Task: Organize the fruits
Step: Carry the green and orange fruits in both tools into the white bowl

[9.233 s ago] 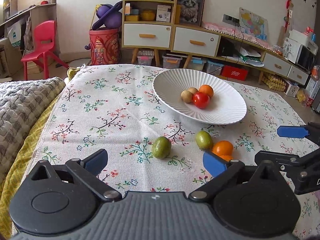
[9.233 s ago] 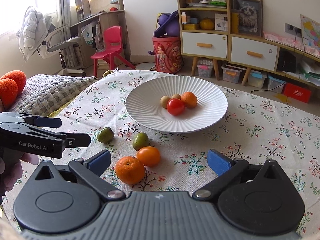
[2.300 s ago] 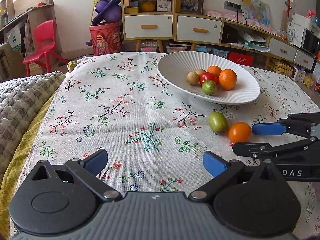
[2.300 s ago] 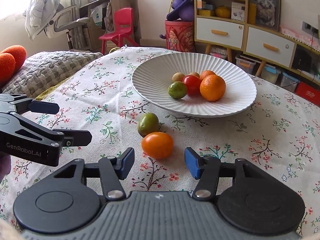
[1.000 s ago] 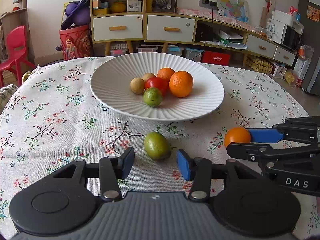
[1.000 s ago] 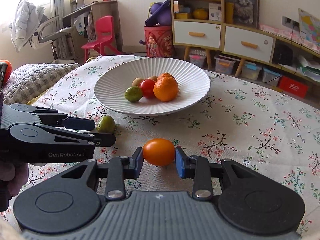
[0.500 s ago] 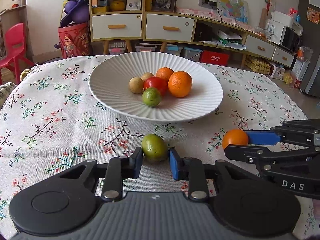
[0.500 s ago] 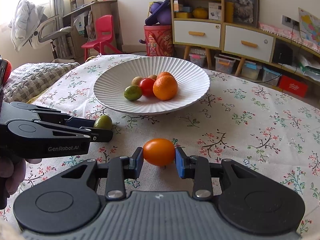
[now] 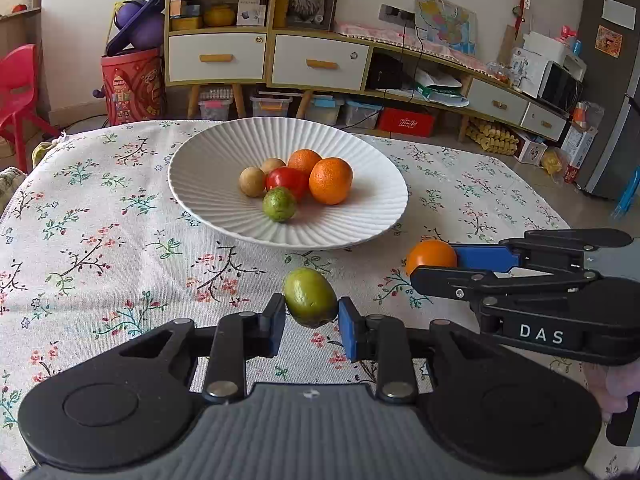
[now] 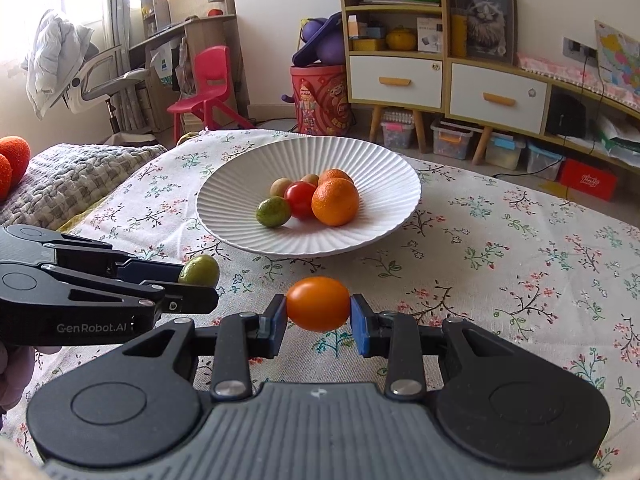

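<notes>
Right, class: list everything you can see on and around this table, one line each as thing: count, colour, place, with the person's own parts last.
Plate: one, white, ribbed, centre of the table.
Oranges: two, orange, in the plate, one behind the other.
Tomato: one, red, in the plate.
Small green fruit: one, green, front of the pile.
Brown fruits: two, tan, left of the tomato.
Green fruit: one, between the left gripper's pads.
Orange fruit: one, smooth, between the right gripper's pads.
Tablecloth: one, floral.
Cabinet: one, wood and white, behind.
Chair: one, red.
Left gripper: black, blue pads, shut on the green fruit.
Right gripper: same, shut on the orange fruit.
</notes>
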A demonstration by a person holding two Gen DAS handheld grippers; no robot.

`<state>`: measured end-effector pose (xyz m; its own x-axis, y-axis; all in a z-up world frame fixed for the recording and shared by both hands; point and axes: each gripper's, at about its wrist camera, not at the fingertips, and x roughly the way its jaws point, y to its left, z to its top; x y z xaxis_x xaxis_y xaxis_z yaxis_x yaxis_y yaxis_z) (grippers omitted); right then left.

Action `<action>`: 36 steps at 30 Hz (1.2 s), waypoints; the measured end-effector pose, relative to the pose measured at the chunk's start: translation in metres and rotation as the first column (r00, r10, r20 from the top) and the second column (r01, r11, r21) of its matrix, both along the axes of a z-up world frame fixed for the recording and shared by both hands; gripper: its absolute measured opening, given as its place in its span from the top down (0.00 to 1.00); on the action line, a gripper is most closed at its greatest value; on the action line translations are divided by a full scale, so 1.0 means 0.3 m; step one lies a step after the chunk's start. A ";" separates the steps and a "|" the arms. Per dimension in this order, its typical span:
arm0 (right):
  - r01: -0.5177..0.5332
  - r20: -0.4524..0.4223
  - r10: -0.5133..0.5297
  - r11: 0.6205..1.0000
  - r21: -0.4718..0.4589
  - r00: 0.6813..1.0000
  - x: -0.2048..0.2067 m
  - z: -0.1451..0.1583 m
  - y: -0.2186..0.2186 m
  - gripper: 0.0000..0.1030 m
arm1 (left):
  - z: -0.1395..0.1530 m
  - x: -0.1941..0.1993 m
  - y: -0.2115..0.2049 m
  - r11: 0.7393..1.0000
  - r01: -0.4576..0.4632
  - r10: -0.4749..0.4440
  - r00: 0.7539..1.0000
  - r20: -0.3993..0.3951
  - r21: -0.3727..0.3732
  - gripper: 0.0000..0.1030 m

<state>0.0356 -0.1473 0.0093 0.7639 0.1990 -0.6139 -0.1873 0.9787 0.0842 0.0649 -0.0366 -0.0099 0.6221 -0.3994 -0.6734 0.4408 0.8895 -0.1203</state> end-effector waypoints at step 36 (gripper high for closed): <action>0.003 0.018 -0.003 1.000 0.010 1.000 0.170 0.003 0.048 0.70 | 0.028 0.208 -0.006 0.997 -0.046 0.042 0.997 0.067 0.059 0.87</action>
<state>0.0866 -0.1329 0.0102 0.7755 0.2027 -0.5980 -0.1860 0.9784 0.0904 0.1274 -0.0384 -0.0016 0.6819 -0.3299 -0.6528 0.4059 0.9131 -0.0375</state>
